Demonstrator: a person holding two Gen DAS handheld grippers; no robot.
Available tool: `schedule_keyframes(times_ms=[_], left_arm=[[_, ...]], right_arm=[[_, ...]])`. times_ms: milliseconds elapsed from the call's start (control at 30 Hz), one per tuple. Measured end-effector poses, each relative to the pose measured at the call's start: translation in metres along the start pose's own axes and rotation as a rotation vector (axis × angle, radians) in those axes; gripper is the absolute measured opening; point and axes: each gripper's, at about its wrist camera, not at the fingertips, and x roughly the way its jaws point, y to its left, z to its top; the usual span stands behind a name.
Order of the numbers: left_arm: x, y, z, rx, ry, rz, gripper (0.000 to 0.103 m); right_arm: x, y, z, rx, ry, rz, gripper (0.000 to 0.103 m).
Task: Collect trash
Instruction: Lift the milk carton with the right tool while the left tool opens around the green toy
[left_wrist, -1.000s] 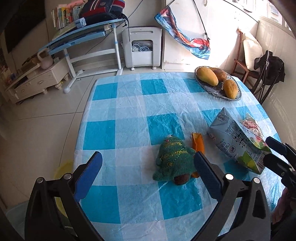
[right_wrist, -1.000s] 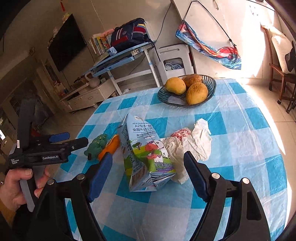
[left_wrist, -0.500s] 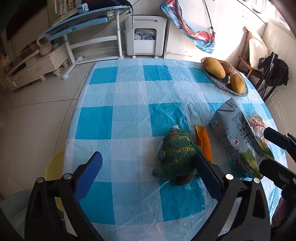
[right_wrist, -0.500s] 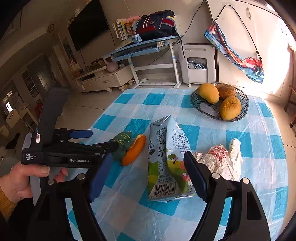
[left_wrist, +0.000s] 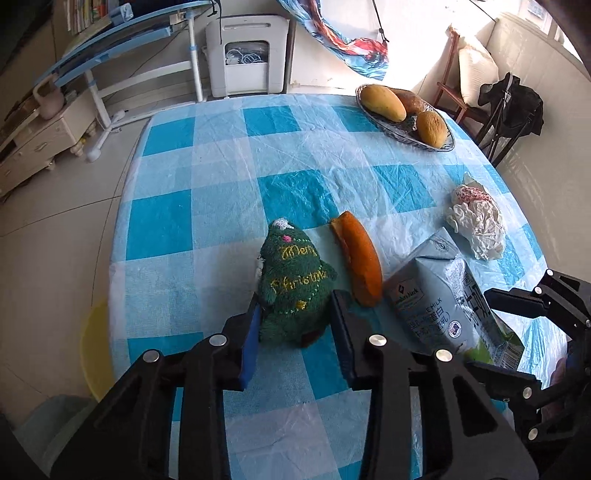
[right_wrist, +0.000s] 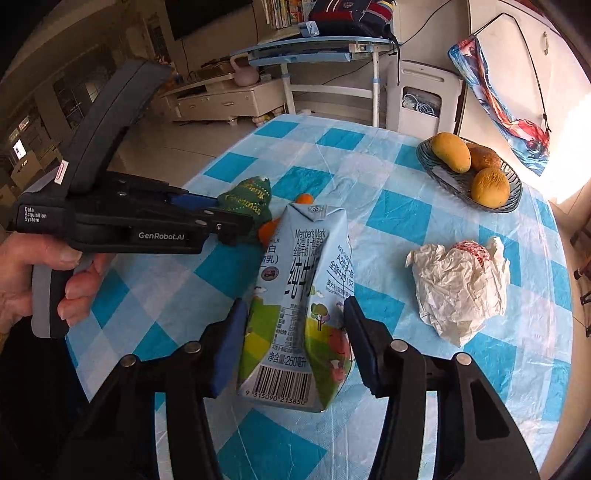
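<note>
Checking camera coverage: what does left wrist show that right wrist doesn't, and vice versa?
Left wrist only: yellow basin on the floor by the table; chair with dark bag.

Right wrist only: hand holding the left gripper; TV; the milk carton's barcode.

Both: the carton, green Christmas plush, orange peel, crumpled wrapper, fruit bowl, checked tablecloth.

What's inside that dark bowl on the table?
The bowl holds three yellow-brown fruits, maybe mangoes, piled together. They cover most of the bottom, so anything lying under them cannot be seen.
</note>
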Motion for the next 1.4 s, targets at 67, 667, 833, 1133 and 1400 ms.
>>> schedule_keyframes(times_ms=[67, 667, 833, 1133, 1400], left_arm=[[-0.006, 0.008, -0.006, 0.002, 0.024, -0.018, 0.034], [0.005, 0.007, 0.004, 0.013, 0.022, 0.092, 0.064], [-0.002, -0.013, 0.001, 0.084, 0.018, 0.007, 0.048], [-0.015, -0.02, -0.016, 0.144, 0.021, -0.03, 0.049], [-0.034, -0.001, -0.022, 0.076, -0.032, -0.025, 0.063]], right_arm=[[-0.009, 0.008, -0.012, -0.037, 0.015, -0.016, 0.053], [0.004, 0.011, -0.023, 0.001, -0.014, -0.118, 0.062], [0.005, 0.004, -0.024, 0.035, -0.028, -0.124, 0.062], [0.004, 0.004, -0.026, 0.07, -0.033, -0.147, 0.062], [0.003, 0.007, -0.028, 0.078, -0.032, -0.167, 0.062]])
